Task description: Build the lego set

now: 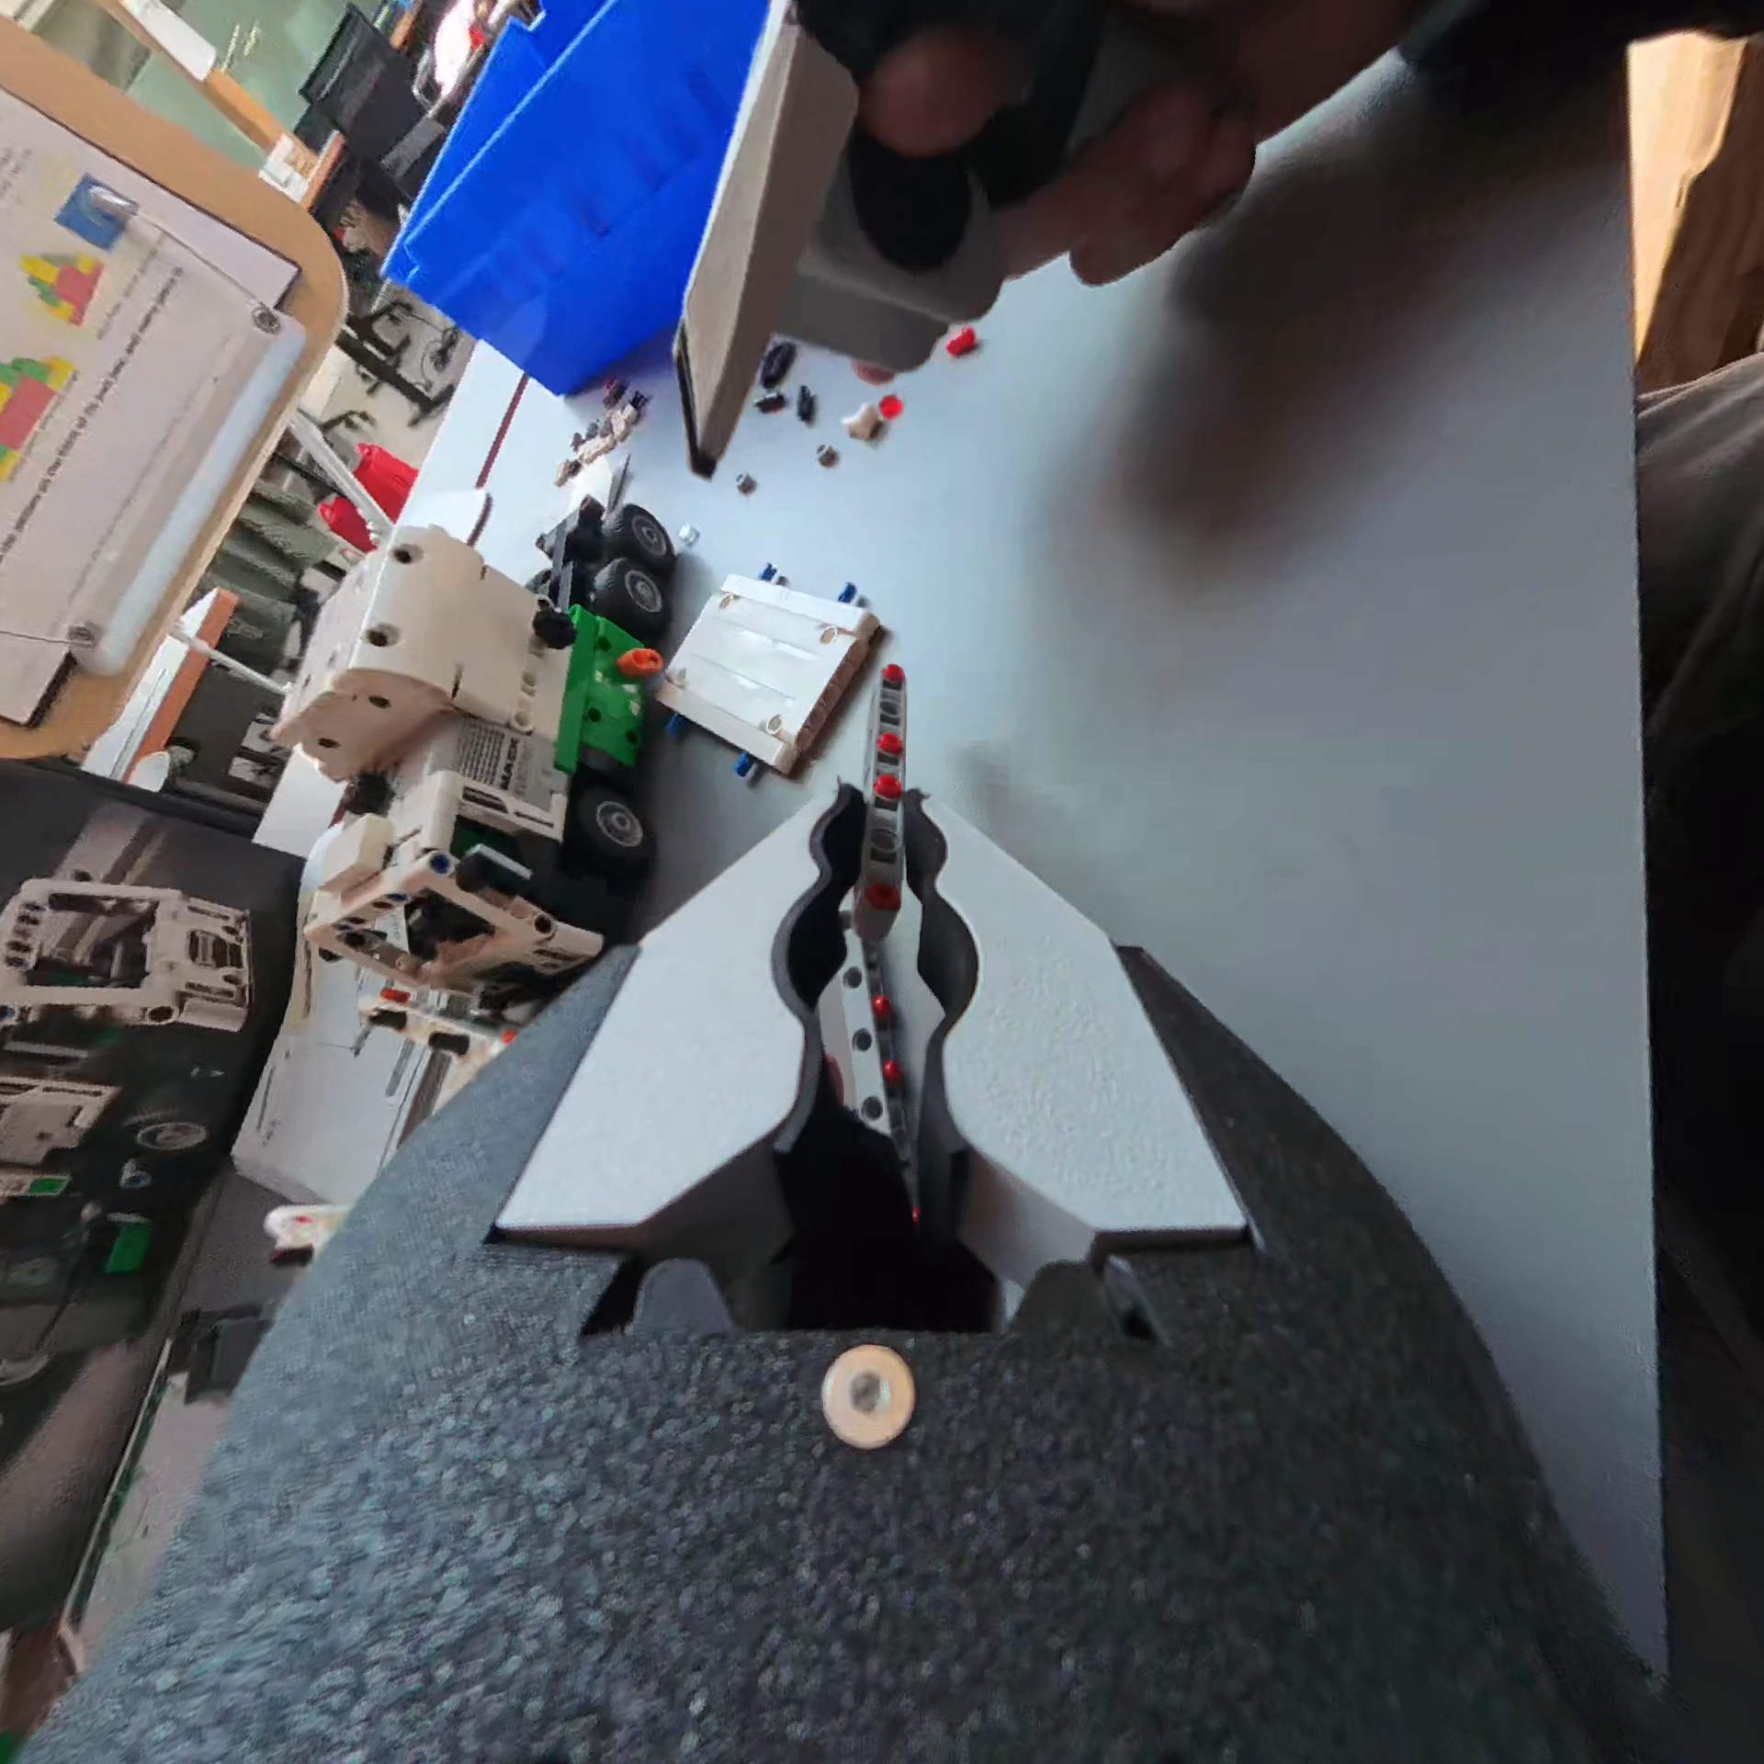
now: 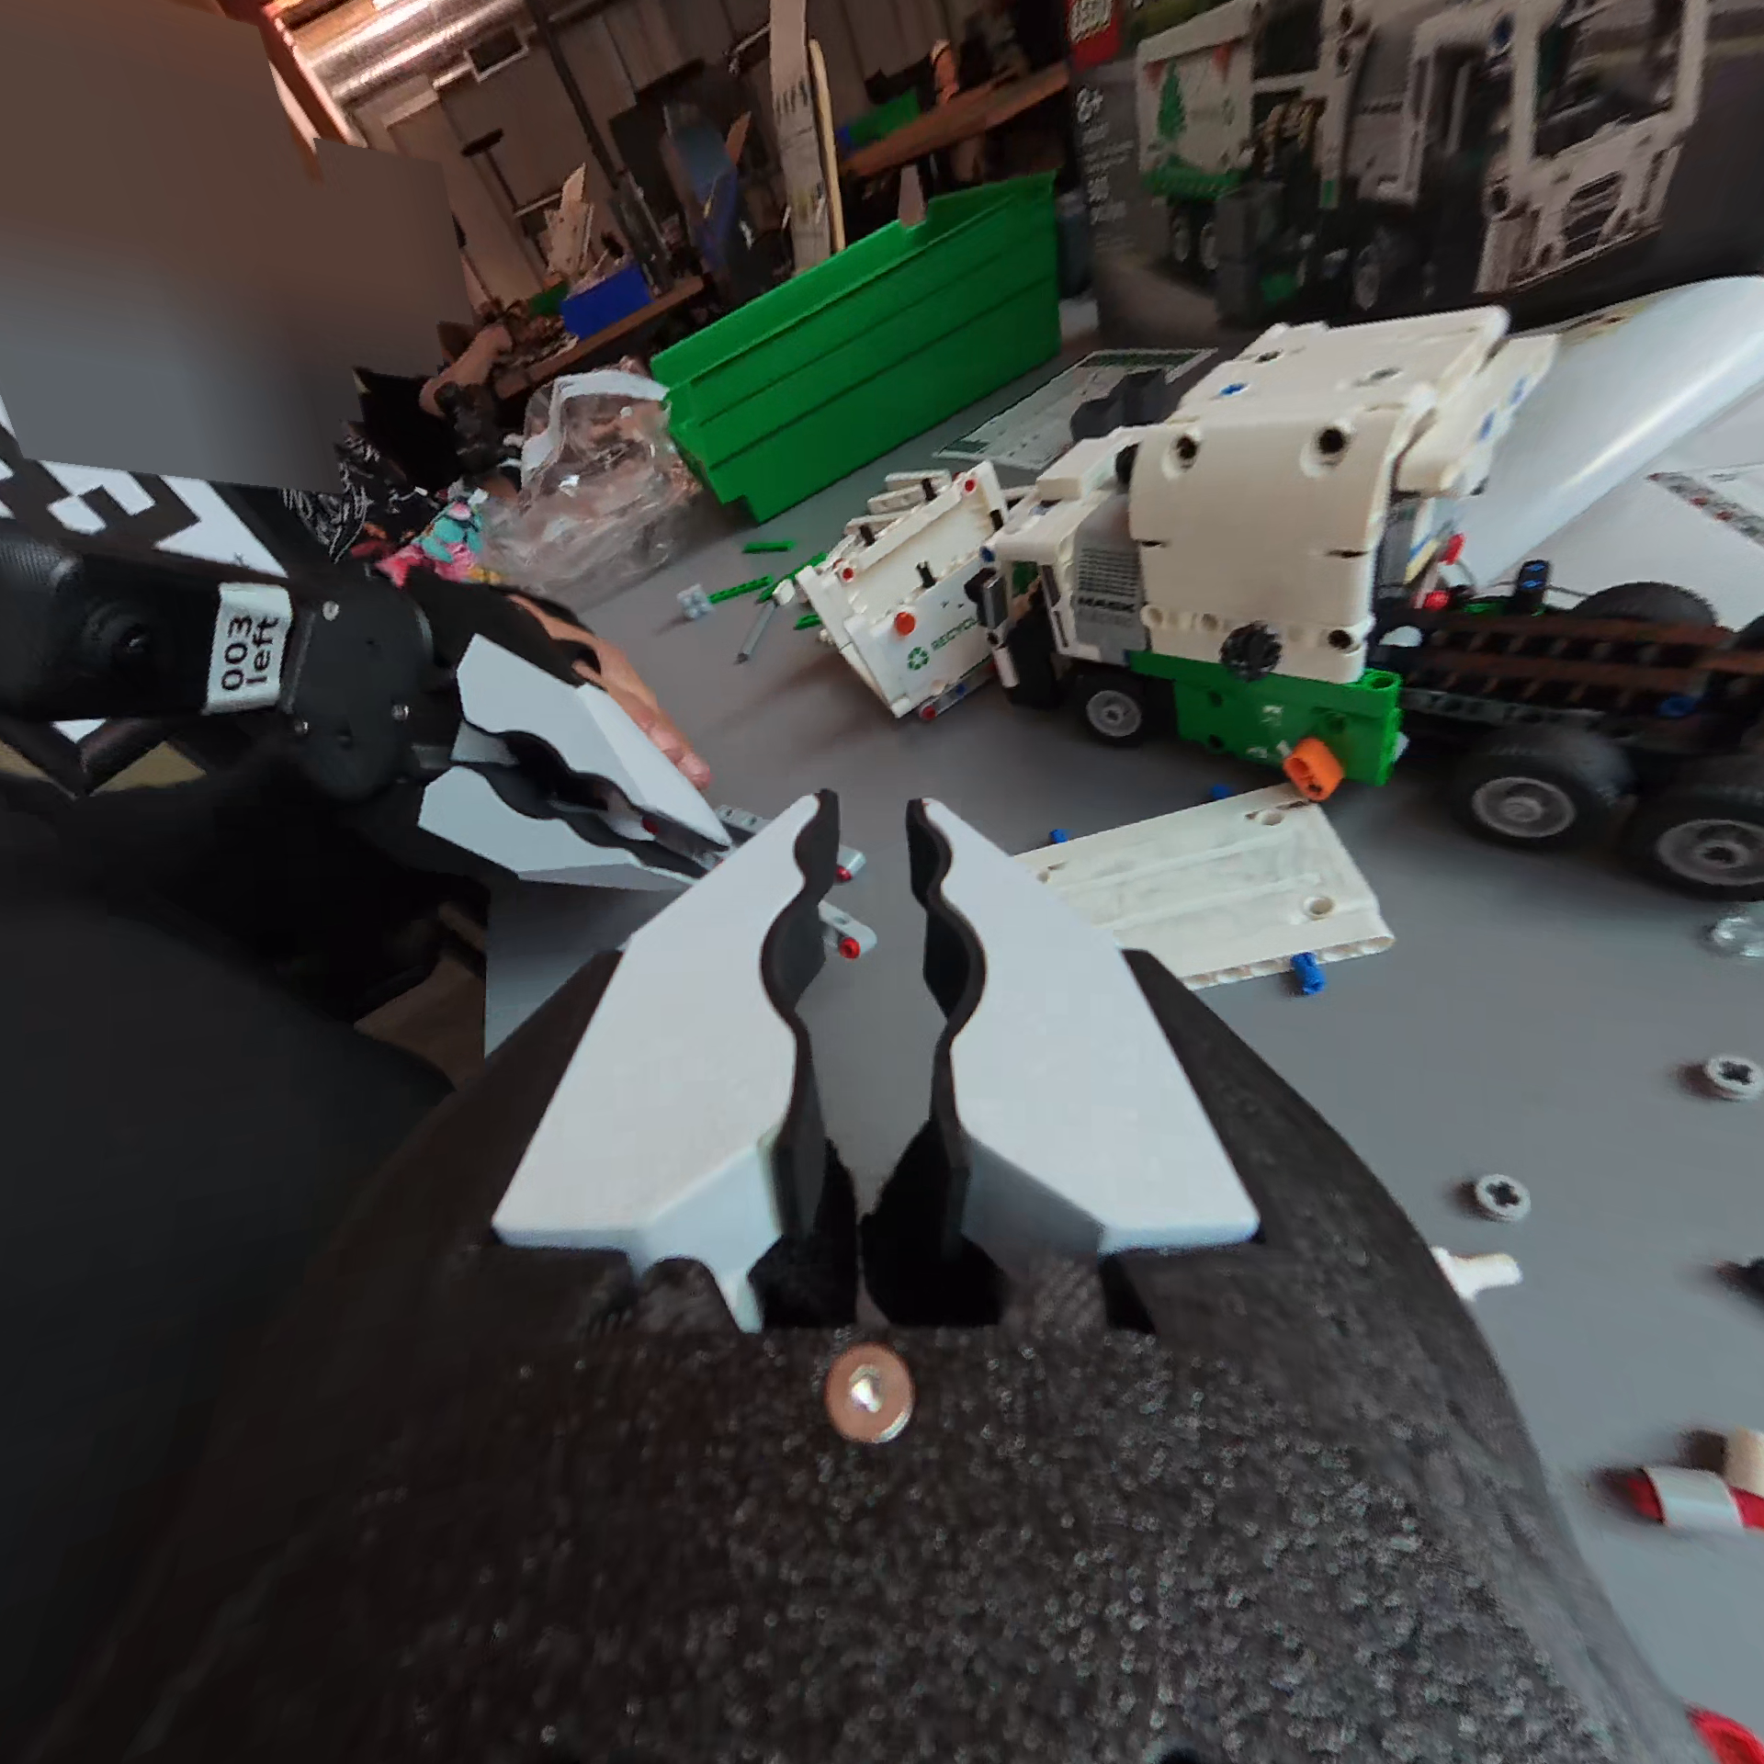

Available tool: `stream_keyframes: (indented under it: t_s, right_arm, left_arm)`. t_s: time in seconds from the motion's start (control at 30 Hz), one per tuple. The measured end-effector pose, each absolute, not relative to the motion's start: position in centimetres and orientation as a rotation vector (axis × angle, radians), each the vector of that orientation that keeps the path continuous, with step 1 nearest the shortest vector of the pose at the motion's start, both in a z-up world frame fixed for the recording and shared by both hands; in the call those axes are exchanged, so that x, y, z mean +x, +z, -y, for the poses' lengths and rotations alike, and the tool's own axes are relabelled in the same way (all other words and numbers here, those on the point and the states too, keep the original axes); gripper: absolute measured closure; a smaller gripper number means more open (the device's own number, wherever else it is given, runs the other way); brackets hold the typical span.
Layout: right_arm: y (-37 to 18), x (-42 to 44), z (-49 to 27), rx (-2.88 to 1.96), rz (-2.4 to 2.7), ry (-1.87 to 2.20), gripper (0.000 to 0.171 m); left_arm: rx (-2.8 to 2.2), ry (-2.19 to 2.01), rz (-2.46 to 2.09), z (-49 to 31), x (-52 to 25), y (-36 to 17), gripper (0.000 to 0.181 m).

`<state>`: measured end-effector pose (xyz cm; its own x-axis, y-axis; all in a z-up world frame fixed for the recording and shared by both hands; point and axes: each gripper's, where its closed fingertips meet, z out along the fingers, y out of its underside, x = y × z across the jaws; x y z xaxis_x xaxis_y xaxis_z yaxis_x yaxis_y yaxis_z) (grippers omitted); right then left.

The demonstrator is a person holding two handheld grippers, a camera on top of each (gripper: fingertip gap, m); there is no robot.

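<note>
My left gripper [image 1: 878, 800] is shut on a grey lego beam with red pins [image 1: 886, 754], which sticks out past the fingertips just above the grey table [image 1: 1241, 764]. In the right wrist view the left gripper [image 2: 721, 840] comes in from the left with the beam [image 2: 854, 931]. My right gripper [image 2: 871, 804] is open and empty, with its tips close to the beam's free end. A white lego panel [image 2: 1212, 888] lies flat on the table beside the part-built white and green truck [image 2: 1250, 535].
A green bin [image 2: 859, 353] and the set's box [image 2: 1432, 143] stand at the back. A blue bin [image 1: 573, 191] and small loose pieces [image 1: 859, 410] lie on the far side. Round pieces [image 2: 1499, 1198] are scattered at the right. My hands' fingertips stand some 9 centimeters from each other.
</note>
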<state>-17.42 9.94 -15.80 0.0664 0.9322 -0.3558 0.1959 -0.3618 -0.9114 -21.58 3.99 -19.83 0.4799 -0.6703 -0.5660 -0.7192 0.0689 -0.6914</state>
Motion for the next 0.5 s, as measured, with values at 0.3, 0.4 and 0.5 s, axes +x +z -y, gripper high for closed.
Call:
stream_keyframes:
  t_s: [0.3, 0.4, 0.5]
  right_arm:
    - [-13.8, -16.3, -11.8, -1.537, 0.989, 1.364, 0.162]
    - [-13.9, -16.3, -11.7, -1.546, 0.981, 1.403, 0.162]
    - [-14.1, -16.5, -11.6, -1.550, 0.993, 1.405, 0.162]
  left_arm:
    - [-1.658, 0.067, -1.337, -2.4, -22.0, -21.7, 0.175]
    - [-1.658, 0.085, -1.383, -2.7, -22.5, -22.2, 0.175]
    - [-1.689, 0.067, -1.396, -2.9, -22.7, -22.9, 0.175]
